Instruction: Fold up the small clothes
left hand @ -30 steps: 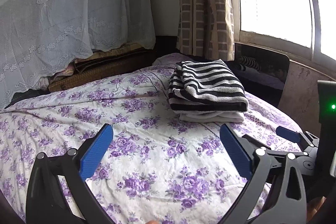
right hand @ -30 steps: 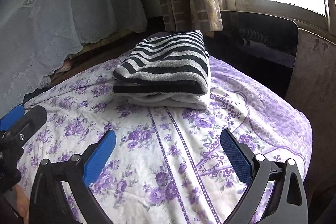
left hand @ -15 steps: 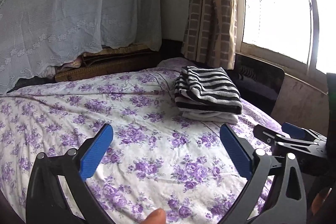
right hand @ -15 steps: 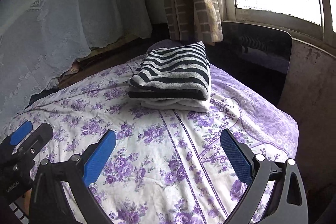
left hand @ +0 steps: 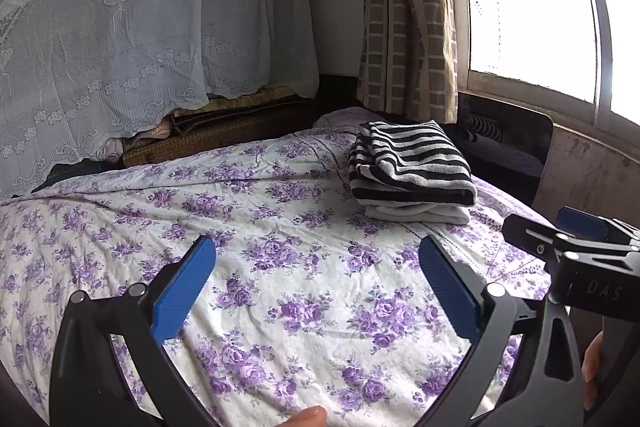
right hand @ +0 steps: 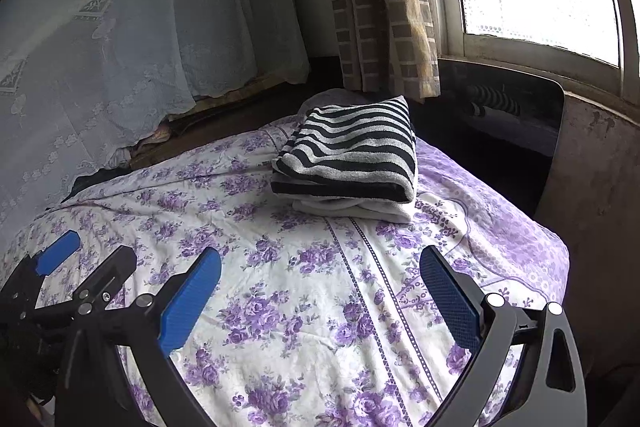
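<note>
Both cameras have drawn back from the striped garment, which lies folded atop a white piece at the far corner of the floral sheet, so folding looks finished, left gripper and right gripper spread wide, empty.

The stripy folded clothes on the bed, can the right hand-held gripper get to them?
Probably yes. The right hand-held gripper is open and points at the stripy folded clothes, with only bare flowery bedsheet between them. It is not touching them yet.
</note>
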Motion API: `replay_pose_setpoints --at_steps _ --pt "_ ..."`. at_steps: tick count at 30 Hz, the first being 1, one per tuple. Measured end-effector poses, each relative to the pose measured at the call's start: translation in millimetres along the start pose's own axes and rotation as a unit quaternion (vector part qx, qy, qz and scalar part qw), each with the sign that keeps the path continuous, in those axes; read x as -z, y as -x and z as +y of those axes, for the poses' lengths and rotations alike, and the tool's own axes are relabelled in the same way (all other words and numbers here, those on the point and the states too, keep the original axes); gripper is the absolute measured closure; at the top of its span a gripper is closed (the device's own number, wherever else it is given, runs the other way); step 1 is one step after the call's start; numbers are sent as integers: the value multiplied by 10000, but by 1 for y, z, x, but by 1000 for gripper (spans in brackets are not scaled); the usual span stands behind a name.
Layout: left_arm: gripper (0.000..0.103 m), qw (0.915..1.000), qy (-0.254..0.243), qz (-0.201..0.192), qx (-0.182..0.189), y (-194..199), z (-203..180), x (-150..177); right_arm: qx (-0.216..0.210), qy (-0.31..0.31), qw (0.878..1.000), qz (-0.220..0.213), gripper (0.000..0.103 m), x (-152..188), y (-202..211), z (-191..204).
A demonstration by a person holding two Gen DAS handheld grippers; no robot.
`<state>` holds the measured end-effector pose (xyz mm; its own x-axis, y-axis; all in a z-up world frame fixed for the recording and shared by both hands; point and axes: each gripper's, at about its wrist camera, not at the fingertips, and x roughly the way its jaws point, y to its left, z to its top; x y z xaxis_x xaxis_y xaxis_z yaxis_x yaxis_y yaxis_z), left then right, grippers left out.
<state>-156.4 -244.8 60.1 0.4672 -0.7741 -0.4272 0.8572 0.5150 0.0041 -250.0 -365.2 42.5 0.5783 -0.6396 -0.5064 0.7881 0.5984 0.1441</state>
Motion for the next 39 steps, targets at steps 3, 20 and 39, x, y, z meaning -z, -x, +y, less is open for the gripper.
replay_pose_setpoints --at_steps 3,20,39 --pt "5 10000 -34 27 -3 -1 -2 1 -4 -43 10000 18 3 2 0 -3" --pt "4 9999 -95 84 18 -3 -6 5 8 -71 10000 34 3 5 1 -7" --pt "5 9997 -162 109 176 2 -10 9 -18 -67 10000 25 3 12 3 -3"
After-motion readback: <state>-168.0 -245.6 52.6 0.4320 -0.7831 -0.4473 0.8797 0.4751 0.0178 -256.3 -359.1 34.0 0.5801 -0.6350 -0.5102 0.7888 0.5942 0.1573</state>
